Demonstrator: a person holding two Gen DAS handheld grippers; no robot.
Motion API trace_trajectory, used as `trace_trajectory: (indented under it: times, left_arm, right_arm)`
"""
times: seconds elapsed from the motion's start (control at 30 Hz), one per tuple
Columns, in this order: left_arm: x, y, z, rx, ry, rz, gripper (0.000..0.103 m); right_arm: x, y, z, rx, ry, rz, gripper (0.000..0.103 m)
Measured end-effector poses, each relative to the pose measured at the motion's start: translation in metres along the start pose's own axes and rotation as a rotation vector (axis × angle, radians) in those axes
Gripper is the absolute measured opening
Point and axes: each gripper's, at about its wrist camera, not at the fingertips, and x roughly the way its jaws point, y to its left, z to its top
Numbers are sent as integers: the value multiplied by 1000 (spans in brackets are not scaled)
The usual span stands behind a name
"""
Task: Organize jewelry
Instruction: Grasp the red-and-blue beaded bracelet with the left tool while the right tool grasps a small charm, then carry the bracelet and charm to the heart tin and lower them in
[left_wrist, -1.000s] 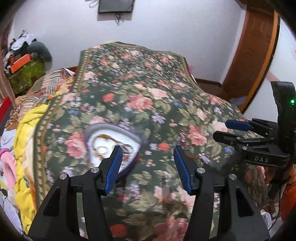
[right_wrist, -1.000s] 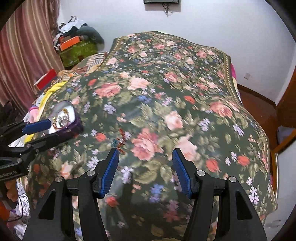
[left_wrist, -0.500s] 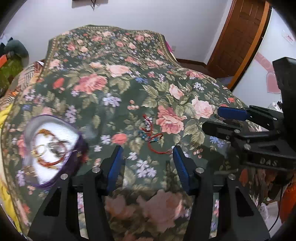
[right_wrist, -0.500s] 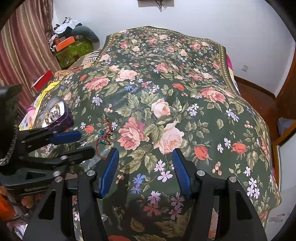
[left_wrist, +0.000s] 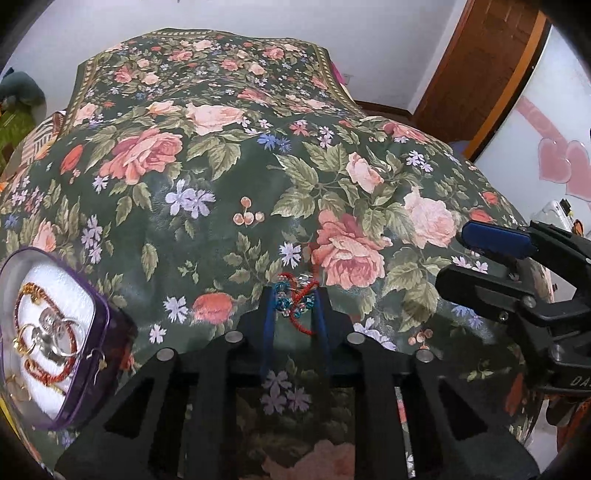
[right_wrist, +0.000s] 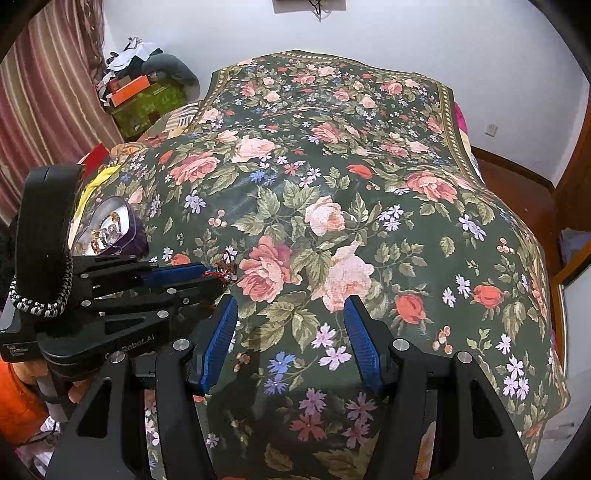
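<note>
Two grippers are working over my bed, which is lying under a dark green floral bedspread (left_wrist: 229, 206). I am holding my left gripper (left_wrist: 294, 311) down on the cloth, and its jaws have just been closing; the blue pads are now sitting close together with a red thread bracelet (left_wrist: 297, 299) bunched between them. I am seeing its blue and clear beads between the pads, with a loop of red cord showing above the tips and another trailing below the beads. The pads are pressing on the bunch from both sides, so I am gripping the bracelet where it is lying on the spread. From my right wrist view the same bracelet (right_wrist: 221, 272) is poking out at the tips of the left gripper (right_wrist: 218, 275).

I am keeping my right gripper (right_wrist: 290, 341) hanging just beside the left one, its jaws standing apart with only bedspread (right_wrist: 332, 192) showing between them.

Off to my left, a purple-rimmed jewelry box (left_wrist: 40, 332) is sitting on the bed near the edge, its white lining carrying a red beaded bracelet, gold rings and silver pieces. It is lying apart from the gripped bracelet.
</note>
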Motion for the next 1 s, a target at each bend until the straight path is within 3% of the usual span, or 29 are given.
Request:
trace_trajectory:
  times: [0.07, 0.1, 0.13, 0.3, 0.67, 1.0]
  left_arm:
    - [-1, 2, 1, -4, -2, -10, 18]
    - [-1, 3, 0, -8, -4, -10, 8]
    - [-2, 4, 0, -13, 0, -9, 6]
    - [-19, 8, -6, -32, -40, -11, 6]
    - [-99, 28, -2, -47, -224, 21, 6]
    - [-115, 44, -7, -68, -252, 28, 6]
  right_arm:
    - [-1, 2, 0, -4, -1, -1, 56]
    - [-2, 3, 0, -7, -1, -1, 56]
    - [-2, 3, 0, -9, -2, -2, 56]
    - [-4, 7, 2, -14, -4, -3, 56]
    - [16, 38, 12, -34, 35, 64, 56]
    - [48, 78, 18, -123, 104, 82, 54]
